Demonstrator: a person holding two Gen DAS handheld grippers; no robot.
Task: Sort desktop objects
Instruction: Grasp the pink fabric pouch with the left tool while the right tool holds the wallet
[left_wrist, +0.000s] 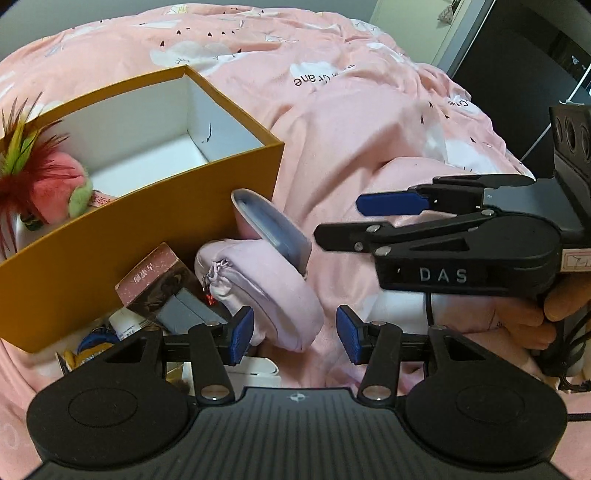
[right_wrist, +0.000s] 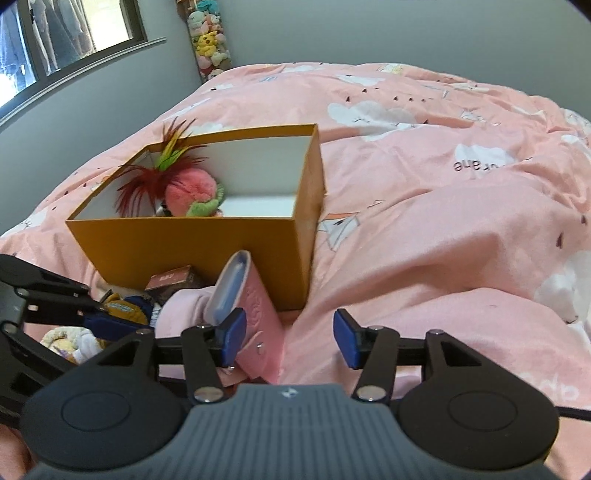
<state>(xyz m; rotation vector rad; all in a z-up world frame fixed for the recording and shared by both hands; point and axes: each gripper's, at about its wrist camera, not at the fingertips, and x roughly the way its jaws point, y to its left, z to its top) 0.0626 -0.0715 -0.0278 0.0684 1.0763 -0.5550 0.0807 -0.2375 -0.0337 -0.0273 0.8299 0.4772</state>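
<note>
Both my sets of fingers stand apart and empty: left gripper (left_wrist: 294, 334), right gripper (right_wrist: 289, 339). The pink case (right_wrist: 255, 317) leans on the orange box (right_wrist: 192, 251), near side, on the bed (right_wrist: 443, 221). A careless grab could tip it into the clutter or snag the soft pouch (left_wrist: 266, 291).

So the box (right_wrist: 207, 254) sits on the bed cover (right_wrist: 443, 229), and everything hangs off that. Inside it, at its left end, is the plush toy (right_wrist: 190, 194). Right in front of the box's near wall there's a pile: a small carton (right_wrist: 173, 282) leaning at the wall, a soft pouch (left_wrist: 266, 295) just right of that, and a flat case (right_wrist: 251, 314) propped up against the box's front right corner.
</note>
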